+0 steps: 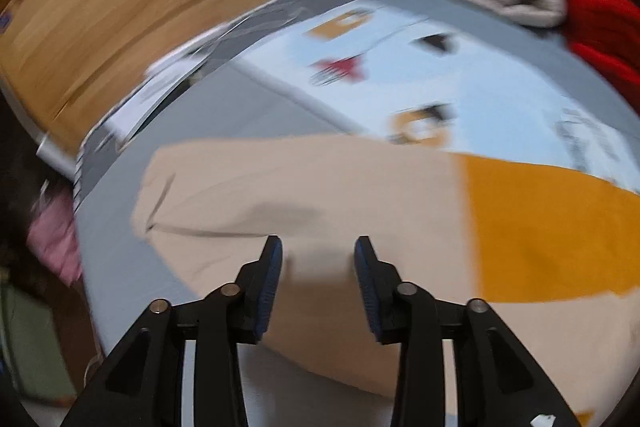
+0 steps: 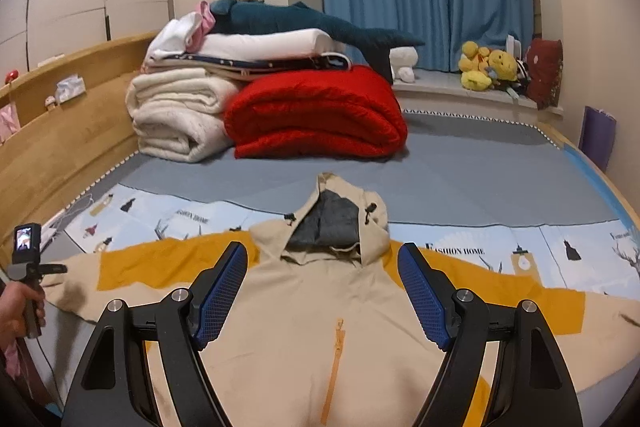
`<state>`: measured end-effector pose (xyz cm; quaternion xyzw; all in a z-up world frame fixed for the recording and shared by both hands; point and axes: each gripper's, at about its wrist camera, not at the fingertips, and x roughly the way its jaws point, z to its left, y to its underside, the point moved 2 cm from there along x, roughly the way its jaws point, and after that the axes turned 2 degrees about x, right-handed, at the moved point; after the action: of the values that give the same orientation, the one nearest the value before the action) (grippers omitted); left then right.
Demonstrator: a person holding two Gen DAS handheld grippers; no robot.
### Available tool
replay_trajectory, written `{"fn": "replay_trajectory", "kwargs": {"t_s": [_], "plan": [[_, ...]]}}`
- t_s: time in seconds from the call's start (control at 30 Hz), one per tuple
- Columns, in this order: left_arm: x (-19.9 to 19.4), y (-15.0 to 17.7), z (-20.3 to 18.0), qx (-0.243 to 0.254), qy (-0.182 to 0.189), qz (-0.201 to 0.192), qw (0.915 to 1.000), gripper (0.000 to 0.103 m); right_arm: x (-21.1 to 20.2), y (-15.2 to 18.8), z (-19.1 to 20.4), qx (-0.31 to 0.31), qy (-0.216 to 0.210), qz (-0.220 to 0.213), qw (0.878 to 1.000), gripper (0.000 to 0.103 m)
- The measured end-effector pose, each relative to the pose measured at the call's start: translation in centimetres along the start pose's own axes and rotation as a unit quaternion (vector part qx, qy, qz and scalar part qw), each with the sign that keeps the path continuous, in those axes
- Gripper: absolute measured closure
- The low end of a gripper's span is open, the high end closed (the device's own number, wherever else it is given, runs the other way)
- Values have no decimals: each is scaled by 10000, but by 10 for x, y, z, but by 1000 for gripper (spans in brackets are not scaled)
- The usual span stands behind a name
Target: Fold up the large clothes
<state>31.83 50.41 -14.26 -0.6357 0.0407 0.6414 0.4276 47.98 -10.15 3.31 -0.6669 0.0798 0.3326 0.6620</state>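
A beige hooded jacket [image 2: 296,311] with orange bands lies spread flat on the bed, front up, hood [image 2: 340,211] pointing away and an orange zip [image 2: 336,355] down the chest. My right gripper [image 2: 322,255] hovers over the chest, open wide, with nothing between its fingers. In the blurred left wrist view, my left gripper [image 1: 319,251] points down over the beige end of the left sleeve [image 1: 280,187], beside the sleeve's orange band [image 1: 560,227]. Its jaws stand apart and no cloth is pinched. A hand [image 2: 20,307] holds that gripper at the far left of the right wrist view.
Folded white blankets [image 2: 180,115], a red quilt [image 2: 320,115] and a shark plush [image 2: 300,23] are stacked at the bed's far left. A wooden bed frame [image 2: 60,131] runs along the left. Bare grey sheet [image 2: 480,167] lies beyond the hood. Plush toys [image 2: 488,67] sit on the window sill.
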Motion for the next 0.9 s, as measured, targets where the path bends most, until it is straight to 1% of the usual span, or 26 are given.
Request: {"fn": "replay_trajectory", "kwargs": {"t_s": [0.03,0.07,0.1,0.13,0.2,0.23,0.3,0.37,0.4,0.43,0.47,0.5,0.57,0.63,0.7,0.73,0.77,0.8,0.87,0.9], "plan": [[9,1,13,-200,-150,136,9996,60,3,2,0,-25,16,25,10000,25],[15,2,21,-315,-226,213,9990,57,5,2,0,-47,14,49,10000,25],[23,3,32,-460,-386,325,9977,52,8,3,1,-66,2,75,10000,25],[31,4,43,-592,-606,434,9955,50,10,5,1,-83,-16,99,9999,25],[41,7,61,-905,-865,550,9906,49,13,6,3,-125,-38,132,9998,25],[45,8,69,-1071,-893,612,9883,49,15,7,4,-162,-38,146,9998,25],[54,12,84,-1410,-795,753,9839,49,19,9,6,-219,-38,186,9996,25],[60,16,91,-1604,-647,808,9816,54,23,11,10,-224,-49,259,9994,25],[62,16,89,-1574,-542,795,9828,64,25,12,9,-199,-59,294,9994,25],[62,16,86,-1505,-436,763,9847,78,26,14,9,-170,-66,326,9993,25],[59,14,82,-1419,-412,691,9866,85,27,15,10,-155,-64,349,9992,25],[57,13,79,-1366,-409,626,9878,99,29,16,10,-151,-61,374,9992,25],[46,10,73,-1316,-338,417,9898,102,29,18,11,-152,-47,415,9990,25],[25,1,61,-1157,-346,83,9926,103,28,19,12,-157,-50,415,9990,26],[3,-9,46,-1015,-194,-231,9944,103,28,18,12,-172,-59,393,9991,27],[-15,-15,36,-940,-24,-417,9947,103,26,18,13,-189,-67,365,9991,33],[-31,-20,26,-849,117,-594,9945,103,25,18,16,-210,-60,351,9991,42],[-49,-23,14,-722,225,-788,9940,103,24,19,16,-231,-48,359,9991,46],[-89,-25,-17,-391,527,-1181,9908,103,21,19,16,-208,-58,395,9990,65],[-106,-23,-31,-272,740,-1288,9885,103,18,20,16,-178,-56,412,9990,66]]}}
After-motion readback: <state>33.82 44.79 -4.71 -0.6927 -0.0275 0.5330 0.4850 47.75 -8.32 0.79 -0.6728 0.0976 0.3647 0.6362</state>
